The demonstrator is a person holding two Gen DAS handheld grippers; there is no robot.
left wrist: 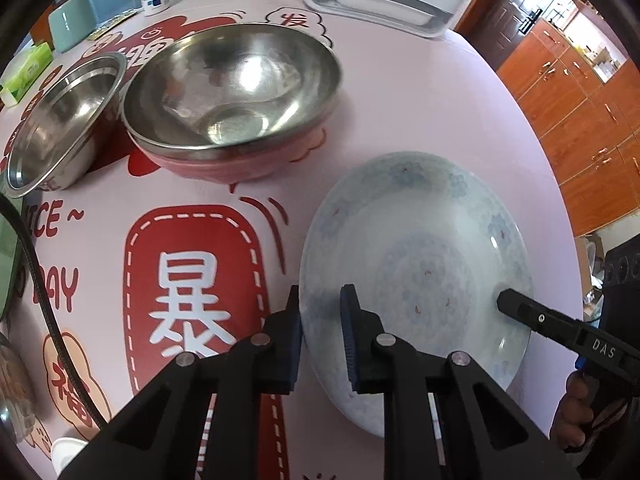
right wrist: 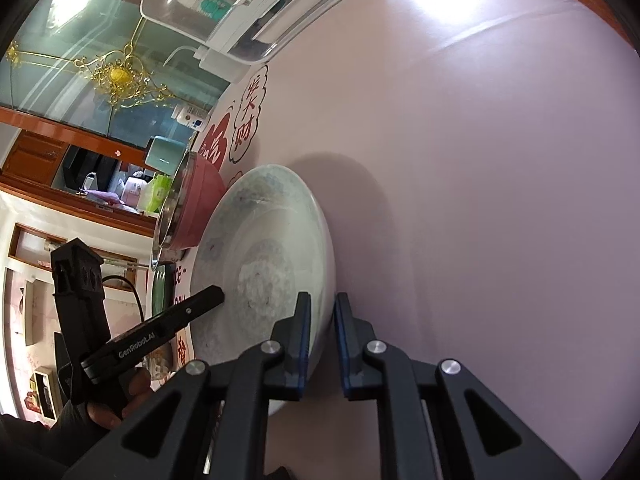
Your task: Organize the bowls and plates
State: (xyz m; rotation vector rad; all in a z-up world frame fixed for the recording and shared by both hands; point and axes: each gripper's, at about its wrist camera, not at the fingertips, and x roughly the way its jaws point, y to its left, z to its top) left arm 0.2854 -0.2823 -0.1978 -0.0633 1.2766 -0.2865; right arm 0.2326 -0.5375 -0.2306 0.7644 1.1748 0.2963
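Both sets of tongs are pinching the pale plate (left wrist: 416, 280): left gripper (left wrist: 320, 316) at its nine o'clock rim, right gripper (right wrist: 322, 320) at three. Lift level and together, then carry it toward the stacked steel bowl (left wrist: 232, 88) at eleven o'clock.

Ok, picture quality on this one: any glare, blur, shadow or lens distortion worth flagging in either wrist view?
Left wrist view: strong fisheye curve bends the table edge; bright window reflections inside the large steel bowl; the plate is sharp. Right wrist view: horizon rolled steeply, blown-out glare on the tablecloth at top, and the plate casts a soft shadow on the cloth beside it.
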